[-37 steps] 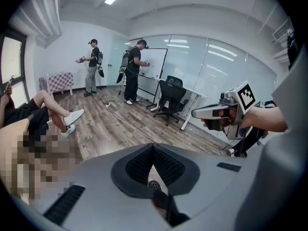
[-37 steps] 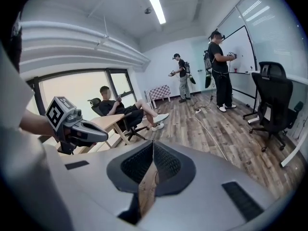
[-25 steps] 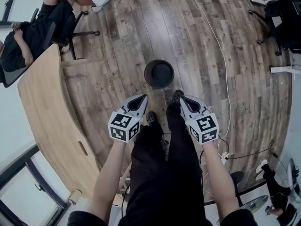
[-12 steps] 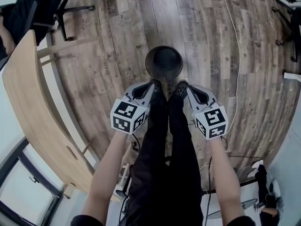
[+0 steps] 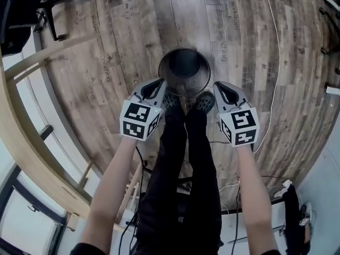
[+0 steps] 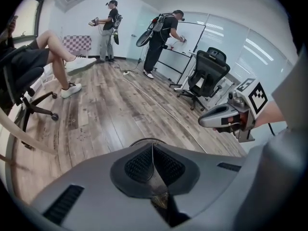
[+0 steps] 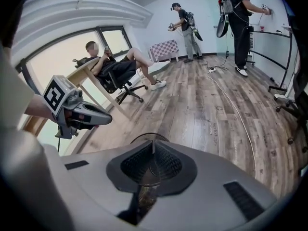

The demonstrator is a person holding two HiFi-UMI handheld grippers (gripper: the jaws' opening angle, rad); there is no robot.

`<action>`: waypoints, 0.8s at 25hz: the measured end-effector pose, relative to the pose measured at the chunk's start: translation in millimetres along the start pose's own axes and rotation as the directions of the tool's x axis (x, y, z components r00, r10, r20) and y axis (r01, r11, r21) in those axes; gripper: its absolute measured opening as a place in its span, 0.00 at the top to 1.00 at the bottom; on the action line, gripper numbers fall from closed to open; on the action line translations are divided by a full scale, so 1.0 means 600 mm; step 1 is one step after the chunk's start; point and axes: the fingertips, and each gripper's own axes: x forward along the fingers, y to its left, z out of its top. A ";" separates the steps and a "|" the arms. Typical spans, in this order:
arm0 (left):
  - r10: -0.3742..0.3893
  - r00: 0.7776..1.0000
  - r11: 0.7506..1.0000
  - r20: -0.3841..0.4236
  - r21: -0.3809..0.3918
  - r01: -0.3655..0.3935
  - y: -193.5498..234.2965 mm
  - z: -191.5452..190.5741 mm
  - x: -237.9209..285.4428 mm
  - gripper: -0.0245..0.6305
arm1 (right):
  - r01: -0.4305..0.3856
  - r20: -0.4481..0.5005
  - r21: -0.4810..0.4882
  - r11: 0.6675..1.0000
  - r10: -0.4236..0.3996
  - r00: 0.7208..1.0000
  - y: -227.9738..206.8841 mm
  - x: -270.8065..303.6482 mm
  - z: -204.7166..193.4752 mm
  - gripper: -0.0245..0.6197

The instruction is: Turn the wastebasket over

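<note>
Your left claw (image 5: 158, 85) and right claw (image 5: 219, 87), both pressed together and empty, flank the upright black mesh wastebasket (image 5: 168, 77) on the wood floor (image 5: 249, 47), one just beside each near side of its rim.

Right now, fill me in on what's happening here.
A person stands over a black mesh wastebasket on the wood floor, a gripper in each hand. The left gripper and right gripper are both shut and empty, poised either side of its rim. The basket stands upright, mouth up, not yet turned over.
</note>
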 end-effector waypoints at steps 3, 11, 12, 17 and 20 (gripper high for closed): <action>-0.010 1.000 1.000 -0.017 0.006 0.010 0.033 -0.026 0.047 0.93 | 0.011 -0.040 -0.030 0.999 -0.012 0.999 -0.019 0.052 -0.026 0.91; -0.042 0.994 0.998 -0.105 0.043 0.047 0.086 -0.101 0.151 0.93 | -0.012 -0.161 -0.053 0.999 0.004 0.987 -0.064 0.174 -0.115 0.81; -0.035 0.993 0.998 -0.109 0.046 0.040 0.096 -0.105 0.159 0.93 | -0.014 -0.166 -0.046 0.999 0.006 0.986 -0.069 0.186 -0.119 0.68; -0.008 0.991 0.999 -0.132 0.031 0.013 0.140 -0.121 0.196 0.74 | -0.011 -0.188 -0.060 0.998 -0.001 0.982 -0.085 0.234 -0.129 0.66; -0.006 0.989 0.999 -0.151 0.043 0.013 0.153 -0.133 0.217 0.74 | -0.011 -0.210 -0.075 0.997 -0.005 0.978 -0.090 0.254 -0.143 0.66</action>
